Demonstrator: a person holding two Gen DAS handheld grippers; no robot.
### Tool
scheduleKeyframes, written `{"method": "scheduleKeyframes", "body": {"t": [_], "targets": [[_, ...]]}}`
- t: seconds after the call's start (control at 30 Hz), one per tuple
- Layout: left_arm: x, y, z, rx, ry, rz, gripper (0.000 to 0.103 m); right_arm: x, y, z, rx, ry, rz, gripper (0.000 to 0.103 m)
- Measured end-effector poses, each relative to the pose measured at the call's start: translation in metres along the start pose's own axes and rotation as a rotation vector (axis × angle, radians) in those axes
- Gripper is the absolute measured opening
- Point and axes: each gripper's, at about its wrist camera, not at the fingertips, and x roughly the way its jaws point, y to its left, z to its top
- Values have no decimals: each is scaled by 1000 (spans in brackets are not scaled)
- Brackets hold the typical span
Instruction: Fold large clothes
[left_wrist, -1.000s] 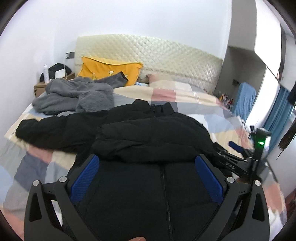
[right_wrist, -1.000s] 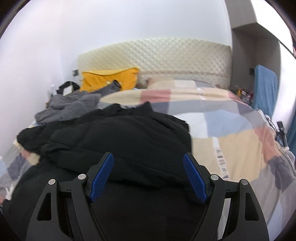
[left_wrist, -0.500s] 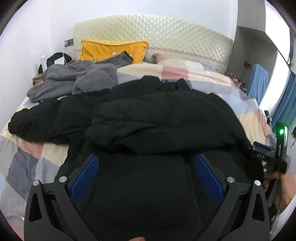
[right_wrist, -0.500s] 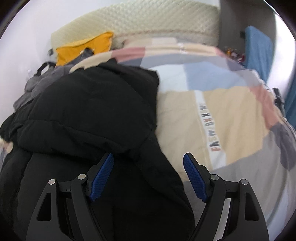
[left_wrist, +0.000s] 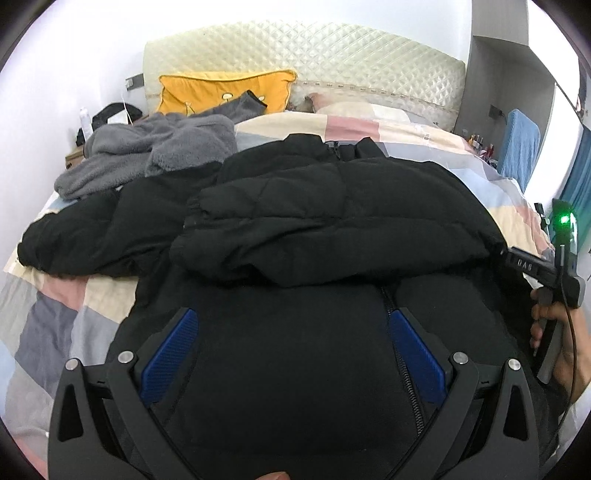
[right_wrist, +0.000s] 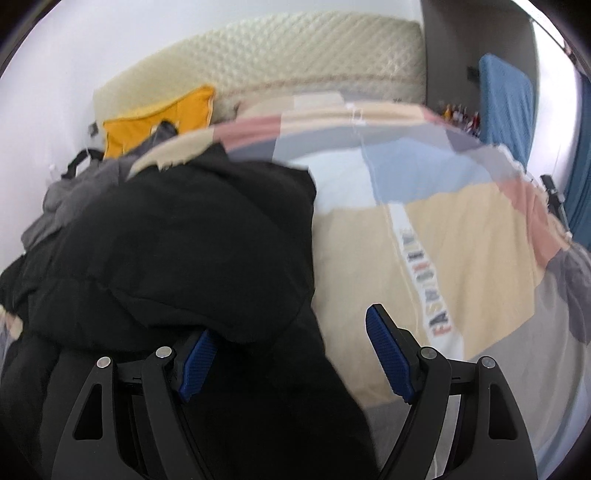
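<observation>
Your left gripper (left_wrist: 291, 354) hangs with its jaws spread wide over the lower front of the black jacket (left_wrist: 325, 229), its blue pads (left_wrist: 170, 349) clear of the cloth on either side of the zip (left_wrist: 402, 365); nothing is gripped. Your right gripper (right_wrist: 295, 354) is also released, jaws apart: one pad (right_wrist: 195, 360) sits partly under a fold at the jacket's right edge, the other (right_wrist: 388, 360) over bare quilt. In the left view that gripper shows at the jacket's right side, held in your hand (left_wrist: 554, 343), a green light (left_wrist: 564, 220) on top.

The jacket lies on a bed under a patchwork quilt (right_wrist: 461, 229) of cream, pink, blue and grey squares with a strip of lettering (right_wrist: 428, 284). It takes up the middle and foot-side part of the bed. Its long axis runs from the foot edge towards the headboard (left_wrist: 314, 59), collar (left_wrist: 340, 147) at the headboard end. One sleeve (left_wrist: 88, 236) stretches to the left edge; the other is folded across the chest.

Beyond the left sleeve, a grey fleece (left_wrist: 147, 155) is heaped near the head-left corner, touching the jacket. Behind it a yellow pillow (left_wrist: 221, 92) leans on the quilted cream headboard. White walls surround the bed; a blue cloth (left_wrist: 519, 147) hangs past the right edge.
</observation>
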Motion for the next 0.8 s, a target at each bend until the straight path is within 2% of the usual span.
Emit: {"method": "scheduleKeyframes", "body": {"t": [0.1,0.27,0.5,0.73,0.8], "targets": [[-1,-2,-1,6,-3,5,103,-13,-2,10,39,-60,8,77],[-4,-4,-6,15,-2,-2,103,-11,-8,14,29,-96,-64,77],[-4,-1,-5,7,-2,-3,103,7,-37,-1,105,-29,-109,82],[2,16,2,-19,19,-9,103,-11,-15,-4,53,21,-105,83],[9,28,6,-49,49,-36,103,-22,-5,-4,25,58,-150,83]]}}
